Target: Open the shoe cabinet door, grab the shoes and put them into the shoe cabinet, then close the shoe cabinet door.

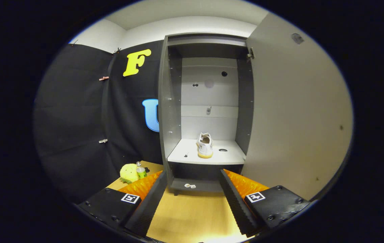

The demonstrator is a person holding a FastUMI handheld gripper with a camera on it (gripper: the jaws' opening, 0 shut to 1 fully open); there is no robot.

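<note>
With the fingers [192, 202] spread wide and empty over the wooden floor [192, 216], the shoe [205, 145] stands well beyond them on the shoe cabinet [170, 111] shelf; placing looks done, and the open door [296, 111], beyond the right finger, needs closing.

1. Shoe cabinet [170, 111]: grey walls, pale grey shelf and back.
2. Shoe [205, 145]: white with a yellowish sole.
3. Door [296, 111]: plain off-white.
4. Gripper [193, 199]: open, empty jaws; black ribbed fingers [236, 202], orange behind, black-and-white square markers.
5. Floor [192, 216]: light wood.
6. Plush toy [128, 172]: yellow-green.
</note>
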